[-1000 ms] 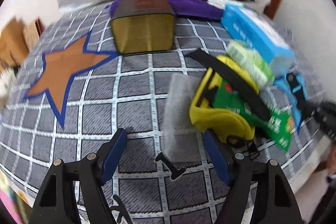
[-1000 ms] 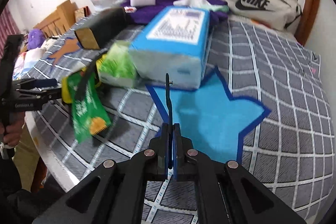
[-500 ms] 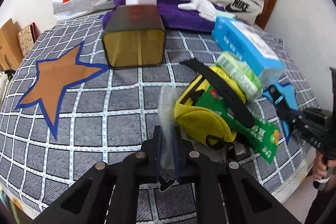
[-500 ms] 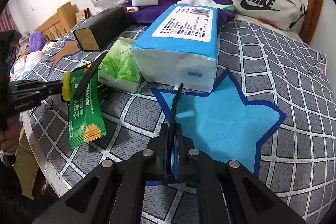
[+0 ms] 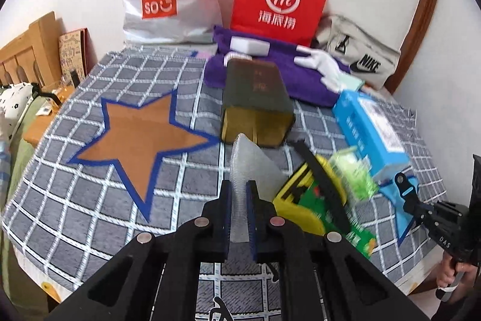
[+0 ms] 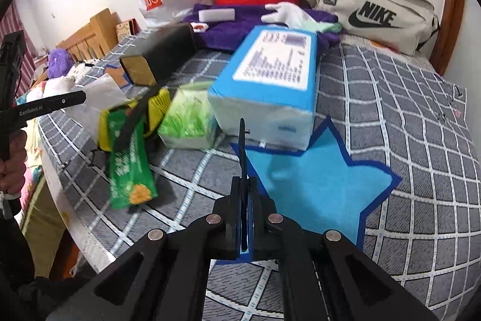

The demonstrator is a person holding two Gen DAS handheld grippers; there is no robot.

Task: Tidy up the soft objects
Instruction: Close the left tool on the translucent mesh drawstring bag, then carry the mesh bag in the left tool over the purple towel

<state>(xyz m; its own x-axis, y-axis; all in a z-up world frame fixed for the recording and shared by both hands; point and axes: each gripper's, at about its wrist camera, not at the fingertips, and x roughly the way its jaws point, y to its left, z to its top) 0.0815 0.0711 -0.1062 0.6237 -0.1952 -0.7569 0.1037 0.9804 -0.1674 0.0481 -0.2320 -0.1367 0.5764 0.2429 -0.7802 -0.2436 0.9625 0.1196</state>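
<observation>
Left gripper (image 5: 239, 200) clenched on your grey mesh pouch (image 5: 245, 167), lifted over the blanket's (image 5: 90, 200) near edge (light, floppy stuff); keep pinching that ridged end so it won't sag.

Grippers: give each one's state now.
Left gripper: shut on the grey mesh pad.
Right gripper: shut on a thin black strap.

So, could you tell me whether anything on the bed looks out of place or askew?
Yes: the items sit jumbled at the edge. A green snack packet and black strap lie across the yellow pouch, and the blue tissue pack overlaps a point of the blue star.
</observation>
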